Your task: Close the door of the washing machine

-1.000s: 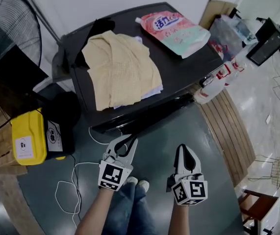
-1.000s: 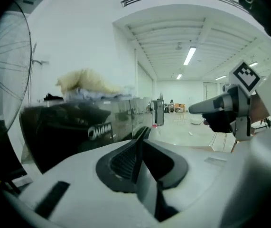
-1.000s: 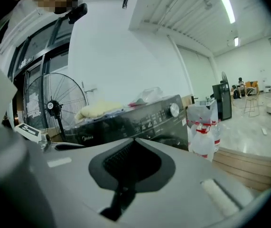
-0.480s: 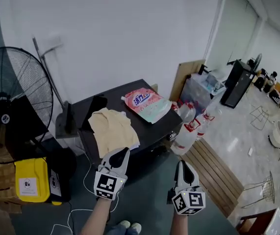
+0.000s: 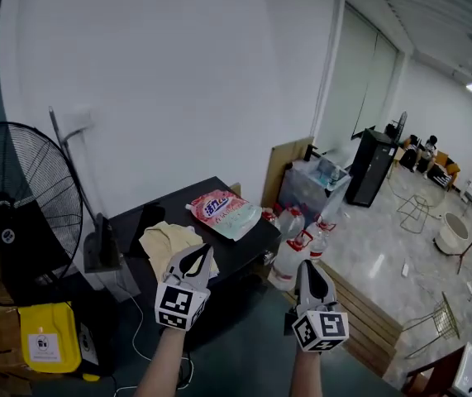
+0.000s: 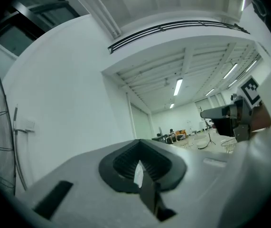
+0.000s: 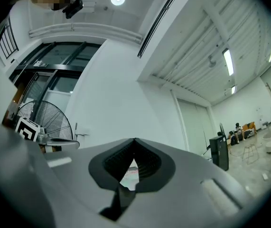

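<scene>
Left gripper (image 5: 205, 251), right gripper (image 5: 305, 266): higher than before, away from washing machine (image 5: 174, 209), jaws together, empty
Door: out of view
Risk: door unlatched, swinging back open

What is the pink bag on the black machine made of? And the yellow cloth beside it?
The bag looks like soft plastic film: a smooth pink and white printed skin, lying slumped and flat. The cloth looks like woven fabric, dull pale yellow, folded with soft creases. Whether it is cotton or a blend, the view can't tell.
</scene>
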